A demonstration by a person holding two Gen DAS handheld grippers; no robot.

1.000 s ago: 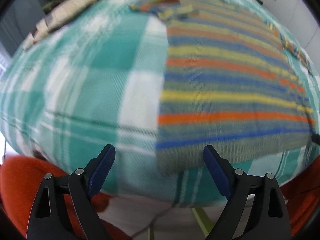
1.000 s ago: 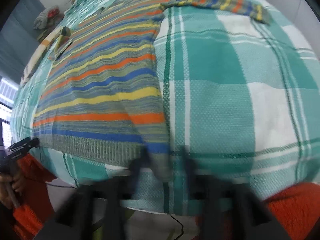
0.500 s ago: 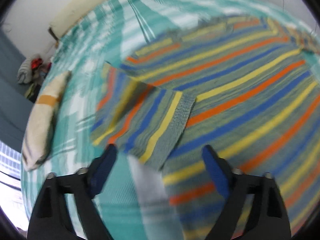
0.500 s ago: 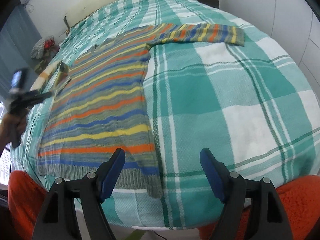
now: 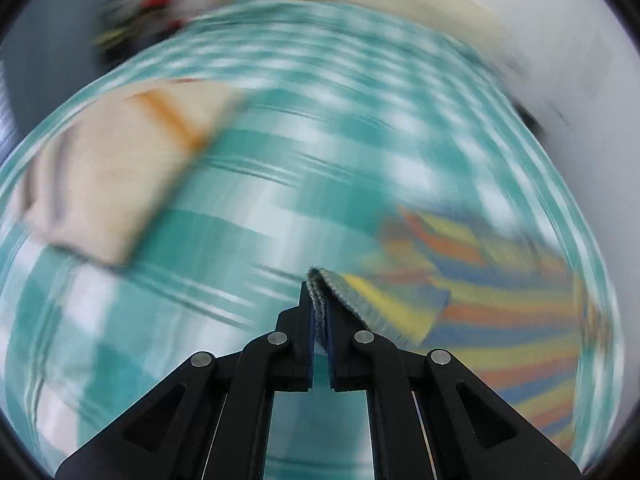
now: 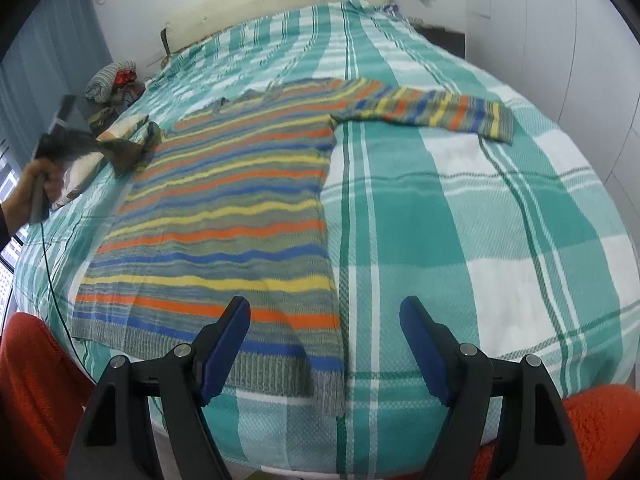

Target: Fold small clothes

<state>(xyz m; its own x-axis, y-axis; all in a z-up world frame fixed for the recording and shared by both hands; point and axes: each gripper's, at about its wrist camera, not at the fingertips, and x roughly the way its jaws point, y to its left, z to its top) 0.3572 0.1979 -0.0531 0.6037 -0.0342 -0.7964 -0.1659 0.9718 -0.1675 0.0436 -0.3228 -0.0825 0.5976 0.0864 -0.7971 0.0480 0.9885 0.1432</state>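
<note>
A striped knit sweater [image 6: 224,208] in orange, yellow, blue and grey lies flat on the bed, hem toward me, right sleeve [image 6: 432,110] stretched out to the right. My left gripper [image 5: 319,312] is shut on the ribbed cuff [image 5: 320,284] of the left sleeve [image 5: 392,308]; it also shows in the right wrist view [image 6: 100,148] at the sweater's far left, blurred. My right gripper [image 6: 324,340] is open and empty, hovering over the hem's right corner.
The bed carries a teal and white plaid cover [image 6: 480,220]. A cream pillow with an orange band [image 5: 116,168] lies at the left. A pile of clothes [image 6: 110,80] sits at the far left by the headboard [image 6: 280,0]. Orange fabric [image 6: 36,392] lies below the bed's front edge.
My left gripper moved up from the hem to the left sleeve, closed on its cuff and is pulling it, with motion blur. My right gripper opened and drew back from the hem corner.
</note>
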